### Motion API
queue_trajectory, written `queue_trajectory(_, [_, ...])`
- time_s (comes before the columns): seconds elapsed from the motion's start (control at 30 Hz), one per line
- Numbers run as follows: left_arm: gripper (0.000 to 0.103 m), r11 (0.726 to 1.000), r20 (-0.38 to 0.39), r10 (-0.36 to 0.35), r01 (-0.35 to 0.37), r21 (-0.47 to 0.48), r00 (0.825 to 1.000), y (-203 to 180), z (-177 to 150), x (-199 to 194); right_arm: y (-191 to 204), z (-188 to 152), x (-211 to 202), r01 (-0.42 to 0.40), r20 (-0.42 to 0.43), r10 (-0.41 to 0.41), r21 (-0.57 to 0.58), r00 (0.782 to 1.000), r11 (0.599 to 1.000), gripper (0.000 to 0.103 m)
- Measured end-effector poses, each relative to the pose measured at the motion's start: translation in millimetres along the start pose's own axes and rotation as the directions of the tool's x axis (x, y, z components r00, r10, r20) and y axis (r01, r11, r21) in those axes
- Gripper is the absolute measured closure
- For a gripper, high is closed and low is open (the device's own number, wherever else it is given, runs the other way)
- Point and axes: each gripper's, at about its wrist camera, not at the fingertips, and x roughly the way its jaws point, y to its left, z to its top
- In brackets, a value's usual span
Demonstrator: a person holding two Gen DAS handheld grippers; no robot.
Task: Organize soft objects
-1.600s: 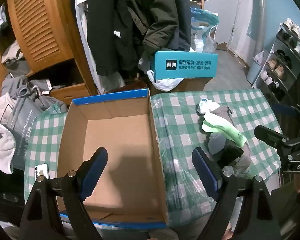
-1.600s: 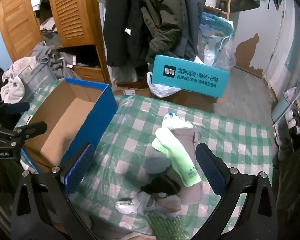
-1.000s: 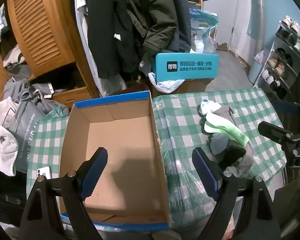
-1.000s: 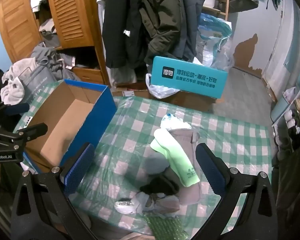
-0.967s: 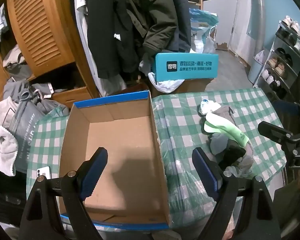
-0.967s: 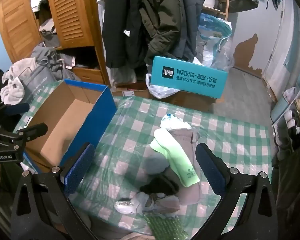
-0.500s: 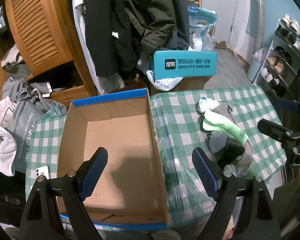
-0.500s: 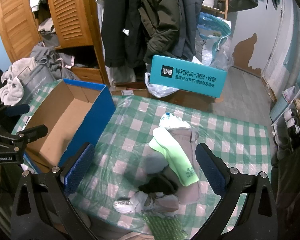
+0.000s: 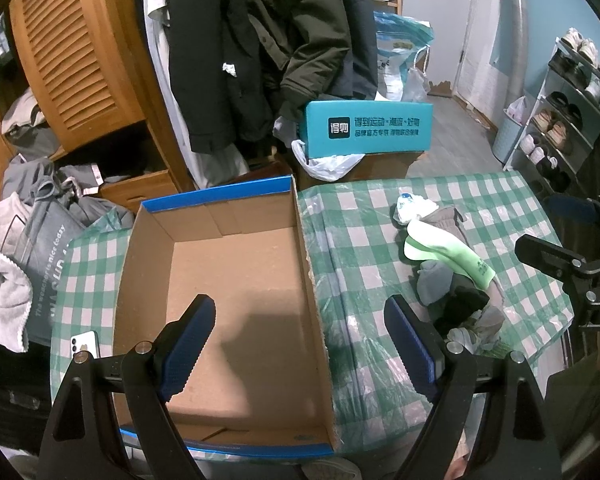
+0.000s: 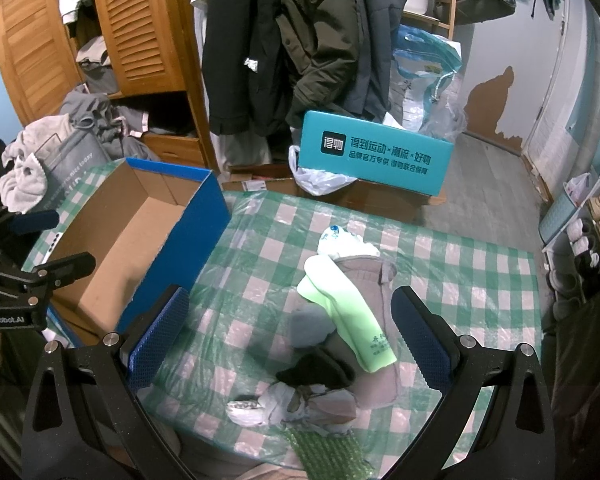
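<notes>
Two tools hang over a counter [image 10: 480, 264] covered in green-and-white check cloth under clear plastic, each with its blue-padded jaws spread wide and gripping nothing. In the left wrist view the left tool [image 9: 300, 340] sits above an open box [image 9: 236, 272], cardboard inside and blue outside, whose floor is bare apart from the tool's shadow. A white phone [image 9: 83, 343] lies on the cloth just beside the box's left wall. In the right wrist view the right tool [image 10: 292, 332] is above a heap of socks [image 10: 332, 332] to the right of the box [image 10: 204, 216], apart from it. In that heap a light green sock [image 10: 348, 320] lies slanted across a taupe one [image 10: 374, 276], with a white sock [image 10: 340, 242] at the far end, a grey one [image 10: 310, 326] and a black one [image 10: 318, 372] nearer, and a pale crumpled sock [image 10: 276, 400] nearest the camera. Green bubble wrap [image 10: 328, 454] pokes out at the counter's near edge. Beyond the counter a teal box [image 10: 374, 152] with white print rests on a brown carton with a white plastic bag [image 10: 320, 182] tucked beneath it. Dark coats [image 10: 292, 40] hang behind, next to a slatted wooden wardrobe [image 10: 140, 24]. A shoe rack [image 9: 568, 112] stands at the right in the left wrist view.
</notes>
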Motion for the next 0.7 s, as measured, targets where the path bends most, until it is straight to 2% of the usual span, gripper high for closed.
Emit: queue_trajectory(0.7, [0.015,1.000,-0.003,-0.001,0.001,-0.003,1.000,-1.0,-0.9,0.3,-2.5,0.9,-1.1,0.002,0.000,-0.002,-0.001,1.000,1.000,0.002])
